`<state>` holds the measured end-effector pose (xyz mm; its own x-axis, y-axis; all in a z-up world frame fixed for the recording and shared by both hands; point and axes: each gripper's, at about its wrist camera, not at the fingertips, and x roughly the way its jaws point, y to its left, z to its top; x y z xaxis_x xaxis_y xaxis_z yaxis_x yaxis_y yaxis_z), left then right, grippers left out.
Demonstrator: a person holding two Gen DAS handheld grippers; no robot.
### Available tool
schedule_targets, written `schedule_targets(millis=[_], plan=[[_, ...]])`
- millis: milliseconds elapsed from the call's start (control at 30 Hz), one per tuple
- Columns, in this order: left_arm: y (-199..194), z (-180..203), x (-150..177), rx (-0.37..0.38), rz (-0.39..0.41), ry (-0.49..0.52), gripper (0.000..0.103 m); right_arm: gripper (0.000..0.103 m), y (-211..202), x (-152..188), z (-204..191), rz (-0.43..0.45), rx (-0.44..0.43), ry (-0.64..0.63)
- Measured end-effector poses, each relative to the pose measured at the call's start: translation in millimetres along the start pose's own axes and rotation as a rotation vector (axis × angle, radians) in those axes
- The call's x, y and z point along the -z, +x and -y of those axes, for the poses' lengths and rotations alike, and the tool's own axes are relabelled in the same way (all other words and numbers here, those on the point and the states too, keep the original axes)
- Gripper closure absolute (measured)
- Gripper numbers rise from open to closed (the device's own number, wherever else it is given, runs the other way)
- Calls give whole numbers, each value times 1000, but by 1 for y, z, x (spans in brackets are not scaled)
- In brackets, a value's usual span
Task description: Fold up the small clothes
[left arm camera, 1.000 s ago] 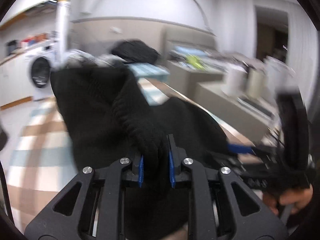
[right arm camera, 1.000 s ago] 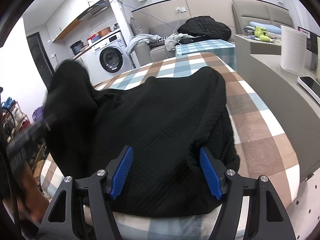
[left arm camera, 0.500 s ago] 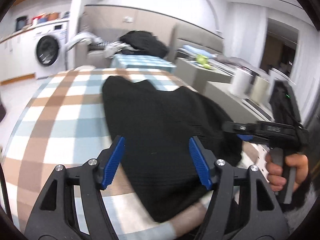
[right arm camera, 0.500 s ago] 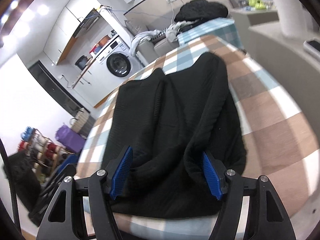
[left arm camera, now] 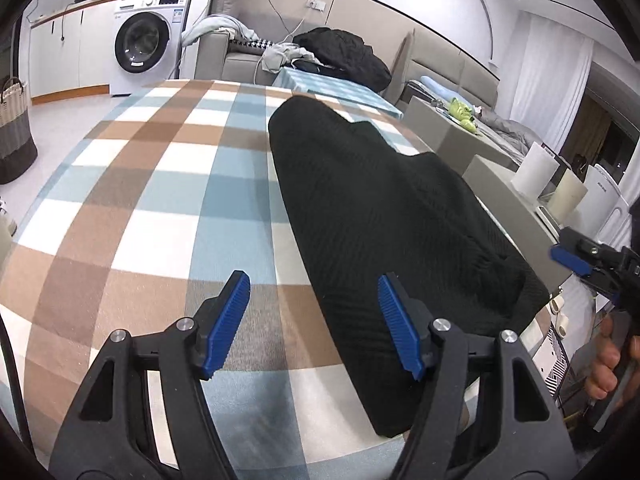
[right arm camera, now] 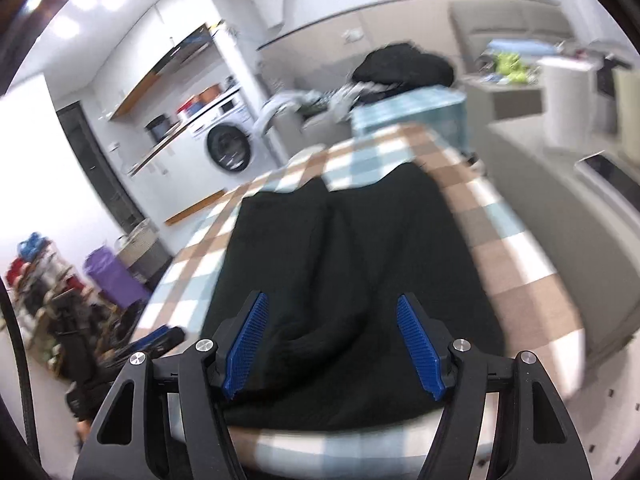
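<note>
A black knit garment (left arm camera: pixel 384 208) lies lengthwise on the desk (left arm camera: pixel 152 184), which wears a checked cloth of brown, pale blue and white. The garment looks folded into a long narrow shape, its far end rounded and its near end reaching the desk's front edge.

In the left wrist view the left gripper (left arm camera: pixel 314 326) hangs above the desk with its jaws spread wide and nothing between them. Its left blue pad sits over bare checked cloth, while its right blue pad sits over the near left edge of the garment; whether that pad touches the fabric cannot be told. The garment runs away from this gripper toward the upper right.

The right gripper (right arm camera: pixel 334 346) shows in its own view, also spread wide and holding nothing. The garment (right arm camera: pixel 340 248) lies straight ahead of it and passes beneath both blue pads, with a thick rolled fold between them at the near end. This view is blurred, so contact cannot be judged. The same gripper appears at the right edge of the left wrist view, just beyond the desk's side, with a hand (left arm camera: pixel 608 364) on its handle.

A washing machine (left arm camera: pixel 146 36) stands against the far wall, and a black bundle (left arm camera: pixel 344 56) rests on a sofa beyond the desk.
</note>
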<state>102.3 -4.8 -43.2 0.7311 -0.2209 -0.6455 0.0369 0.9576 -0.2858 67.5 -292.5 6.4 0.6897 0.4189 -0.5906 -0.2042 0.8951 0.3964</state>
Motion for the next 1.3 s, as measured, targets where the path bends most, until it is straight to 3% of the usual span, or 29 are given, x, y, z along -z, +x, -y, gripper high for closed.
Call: schedule_targets(millis=[100,167,267,300,333,433,533,667,767,933,1033,1200,1267,1300], plan=[[3,2,4,-3,-10,11,39,34,38,3,8,-107,-19,55],[5,1,5,-6,-16,13,39,39,64,9,18,-187,-15,131],[3,4,5,-1,-18,9,39,73,82,10,20,-218,-44,158],[0,6,5,-2,-14,10,39,92,81,9,16,-216,-55,147],[-2,6,5,-4,-11,10,39,95,71,7,8,-192,-87,126],[-5,9,5,2,-3,8,39,96,32,2,-12,-96,-169,60],[-6,15,7,6,-12,24,38,96,14,4,-3,-96,-162,124],[-3,22,10,29,-39,46,38,94,45,28,31,-236,8,156],[-2,31,15,41,-47,81,37,88,45,31,36,-243,4,163],[4,51,26,61,-81,164,36,58,15,13,15,-65,4,69],[10,60,34,75,-130,205,36,58,19,6,1,-75,-64,18],[14,62,38,80,-153,208,36,58,64,17,-9,-209,-72,-33],[13,59,37,89,-151,187,36,73,77,20,-8,-232,-67,-43],[12,57,36,88,-145,180,36,95,75,20,-7,-229,-77,-52]])
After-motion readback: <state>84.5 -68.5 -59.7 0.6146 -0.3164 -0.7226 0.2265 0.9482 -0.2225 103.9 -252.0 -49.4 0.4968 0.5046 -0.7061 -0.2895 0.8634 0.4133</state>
